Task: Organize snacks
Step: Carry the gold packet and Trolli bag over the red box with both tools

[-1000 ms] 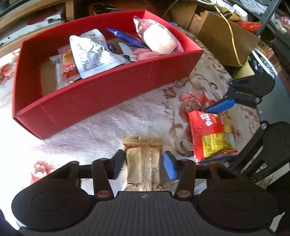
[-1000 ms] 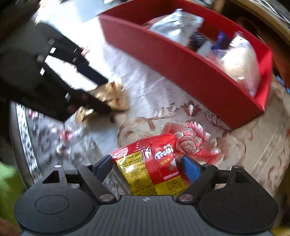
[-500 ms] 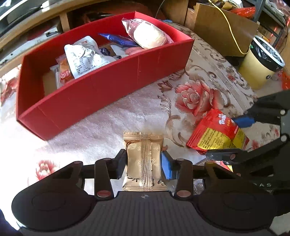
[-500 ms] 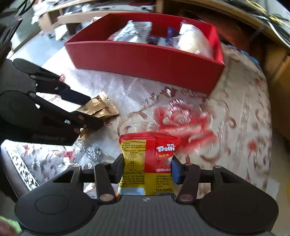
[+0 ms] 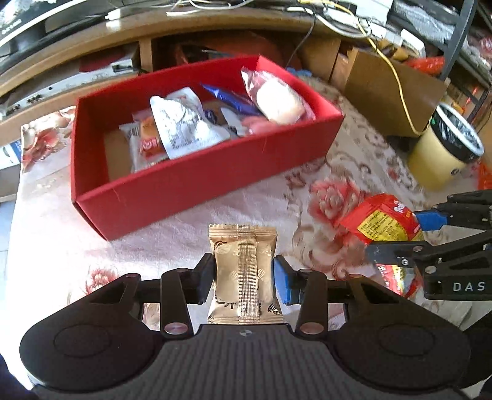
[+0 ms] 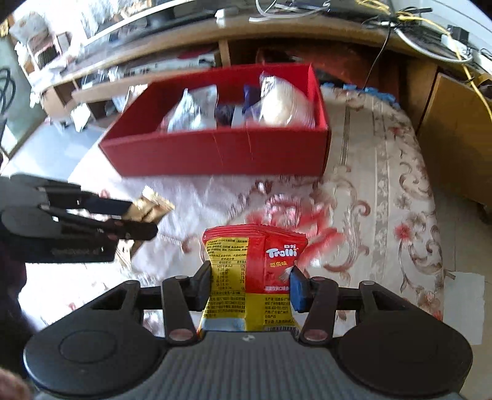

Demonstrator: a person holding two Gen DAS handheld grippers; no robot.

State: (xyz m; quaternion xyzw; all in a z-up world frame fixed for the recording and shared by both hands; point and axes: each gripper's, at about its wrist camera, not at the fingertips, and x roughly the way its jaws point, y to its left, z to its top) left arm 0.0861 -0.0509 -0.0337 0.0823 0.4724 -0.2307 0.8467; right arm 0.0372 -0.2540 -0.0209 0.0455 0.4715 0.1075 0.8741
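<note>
Nearest to us in the left wrist view, our left gripper (image 5: 243,277) is clamped on a gold foil snack packet (image 5: 243,270), the black pad pressing its left edge and the blue pad its right edge. The packet stands upright between the jaws, its seam running down the middle, and it sits clear above the floral tablecloth (image 5: 172,243).

In the right wrist view, our right gripper (image 6: 250,286) is closed the same way on a red and yellow Trolli gummy bag (image 6: 255,270), gripped at both side edges with the printed back panel and the logo facing us. The bag's top juts up above the jaws.

Each gripper shows in the other's view. To the right in the left wrist view we see the right gripper's blue pad and black finger pinching the Trolli bag; to the left in the right wrist view the left gripper holds the gold packet edge-on, above the cloth.

Farther off on the cloth stands the red cardboard box (image 5: 196,181), open at the top. It already holds several snacks: a white pouch with printed text (image 5: 181,126), a small wrapped cake (image 5: 147,141) left of it, a dark blue wrapper (image 5: 229,98), and a clear bag with a pale round bun (image 5: 276,98) at the right end. The near left corner of the box floor is bare.

Beyond the cloth on the right we see a yellow waste bin (image 5: 442,147) with a black liner and a cardboard carton (image 5: 384,89). A wooden shelf (image 5: 153,27) with cables runs across the far side.
</note>
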